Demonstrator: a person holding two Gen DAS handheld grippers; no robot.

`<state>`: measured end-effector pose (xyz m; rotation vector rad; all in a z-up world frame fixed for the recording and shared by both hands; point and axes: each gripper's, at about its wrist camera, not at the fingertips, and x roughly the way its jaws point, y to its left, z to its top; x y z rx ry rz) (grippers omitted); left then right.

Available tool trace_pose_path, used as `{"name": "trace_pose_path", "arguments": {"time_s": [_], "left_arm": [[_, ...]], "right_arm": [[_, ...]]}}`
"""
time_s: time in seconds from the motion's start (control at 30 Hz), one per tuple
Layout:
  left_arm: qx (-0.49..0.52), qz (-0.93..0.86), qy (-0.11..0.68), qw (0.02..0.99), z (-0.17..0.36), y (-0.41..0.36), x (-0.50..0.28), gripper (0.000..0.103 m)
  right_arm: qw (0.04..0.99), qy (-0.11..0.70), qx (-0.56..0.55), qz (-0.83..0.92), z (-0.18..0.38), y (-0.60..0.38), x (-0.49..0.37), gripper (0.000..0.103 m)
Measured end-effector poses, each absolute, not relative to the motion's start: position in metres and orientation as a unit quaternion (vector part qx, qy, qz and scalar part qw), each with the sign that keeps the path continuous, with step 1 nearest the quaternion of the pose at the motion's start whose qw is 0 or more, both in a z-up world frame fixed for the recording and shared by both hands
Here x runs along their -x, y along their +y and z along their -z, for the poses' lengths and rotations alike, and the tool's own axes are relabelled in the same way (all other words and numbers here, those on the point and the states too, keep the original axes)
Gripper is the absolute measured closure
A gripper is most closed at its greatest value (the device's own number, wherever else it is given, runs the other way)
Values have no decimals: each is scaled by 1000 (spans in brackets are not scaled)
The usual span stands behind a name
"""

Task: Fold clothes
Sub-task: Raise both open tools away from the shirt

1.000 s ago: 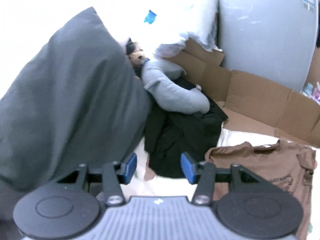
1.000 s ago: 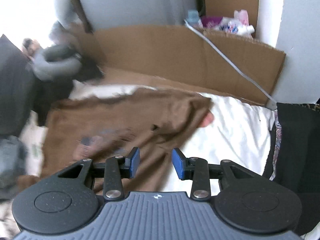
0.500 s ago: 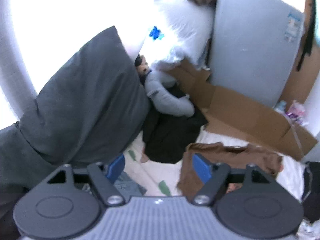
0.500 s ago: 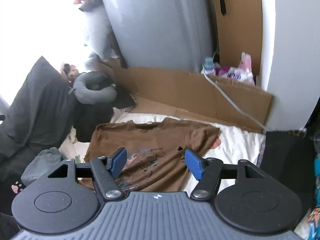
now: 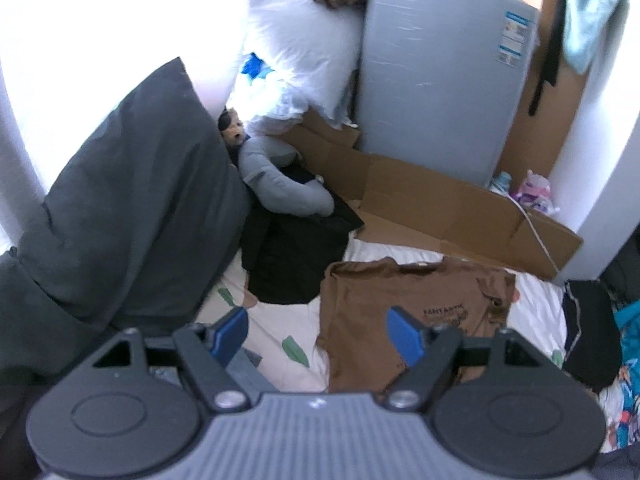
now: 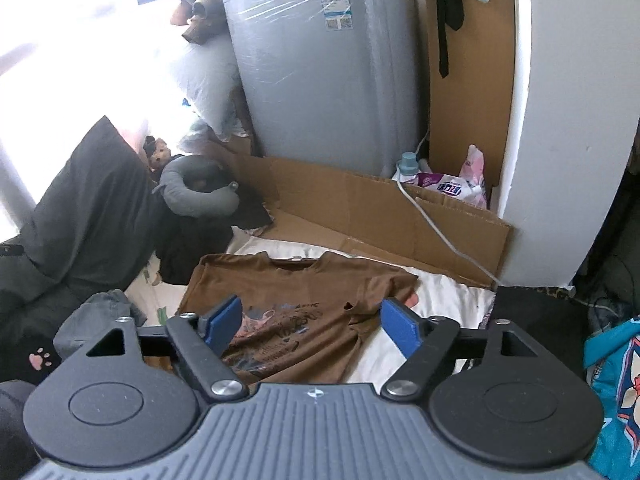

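The left gripper (image 5: 316,330) and the right gripper (image 6: 310,320) hang above the bed with blue pads spread wide and nothing between them; both sets of jaws have just been opening, the right one further within the last half second. Below them a brown T-shirt (image 6: 304,296) lies face up on the white sheet (image 6: 436,300), printed side showing, collar toward the flattened cardboard (image 6: 360,208) (its right sleeve is bunched and partly turned under). Black clothing (image 5: 288,264) lies just beside the shirt's left edge, with a dark grey pillow (image 5: 132,208) and a grey neck pillow (image 5: 280,188) beyond; a grey wrapped appliance (image 6: 320,68) stands against the wall. No fold looks started. The likely trouble from here: a fold taken over the crumpled sleeve would lock in a lopsided edge, and a low grab at the left hem could catch the black garment or the sheet along with the shirt.
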<state>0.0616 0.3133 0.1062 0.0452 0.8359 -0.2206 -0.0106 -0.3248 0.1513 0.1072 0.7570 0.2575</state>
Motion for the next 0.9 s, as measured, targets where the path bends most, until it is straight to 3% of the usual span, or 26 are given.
{"name": "trace_pose_path", "arguments": {"time_s": [0.17,0.4,0.7,0.9], "left_arm": [[-20,91,403,910,-84,312,-54,22],[1,80,416,906,-29,308,-42,24],[-7,74,460,885,65,299,-26,30],[-17,80,495,865,127,290,-22,36]], "right_arm": [[914,377,-72,-133,-117,-330,7,19],[890,411,-101,-170,-28,-316,-7,22],[852,463,-132,-205,83,-292,-24,37],[835,489,-160,-196,148,-286,-31,39]]}}
